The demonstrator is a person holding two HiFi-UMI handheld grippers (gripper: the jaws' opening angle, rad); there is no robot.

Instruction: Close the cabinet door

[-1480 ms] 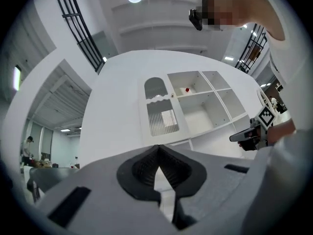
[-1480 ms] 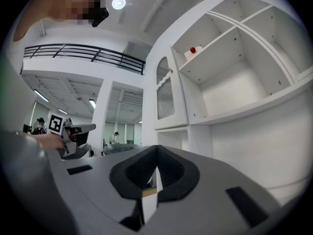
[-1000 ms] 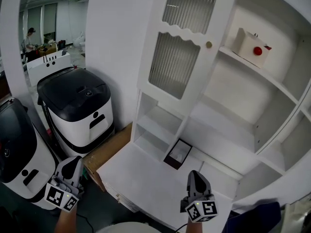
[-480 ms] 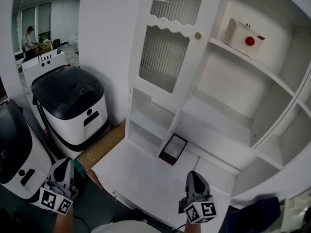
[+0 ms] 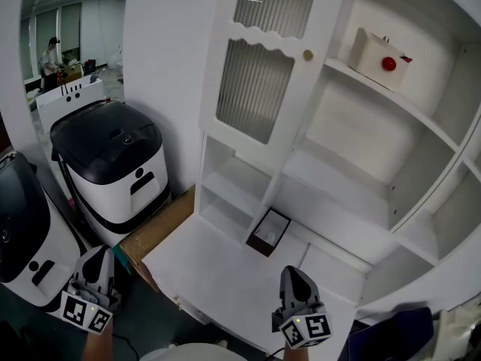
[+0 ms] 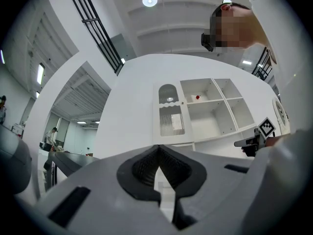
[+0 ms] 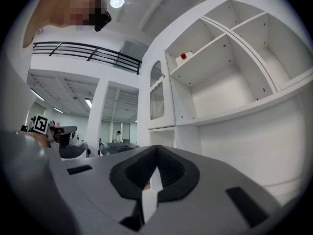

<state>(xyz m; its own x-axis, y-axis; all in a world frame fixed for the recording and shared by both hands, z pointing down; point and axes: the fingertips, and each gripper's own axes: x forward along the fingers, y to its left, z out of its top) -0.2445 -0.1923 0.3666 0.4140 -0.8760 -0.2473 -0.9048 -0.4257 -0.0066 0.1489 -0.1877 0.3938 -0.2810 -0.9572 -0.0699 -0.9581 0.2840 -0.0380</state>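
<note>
I see a tall white shelf cabinet (image 5: 353,164) from above, with my two grippers low at the bottom of the head view. The white cabinet door with ribbed glass panels (image 5: 259,74) stands open, swung out to the left of the bare shelves, and a small round knob (image 5: 307,54) sits on its right edge. Both grippers are well apart from it. My left gripper (image 5: 97,253) hangs near a black-topped white appliance (image 5: 113,164); its jaws are pressed together with nothing between them. My right gripper (image 5: 291,271) is over the cabinet's lower white ledge (image 5: 218,277), jaws likewise together and empty. A small dark open box (image 5: 268,232) sits on that ledge. A white box with a red ball (image 5: 379,55) rests on an upper shelf.
</note>
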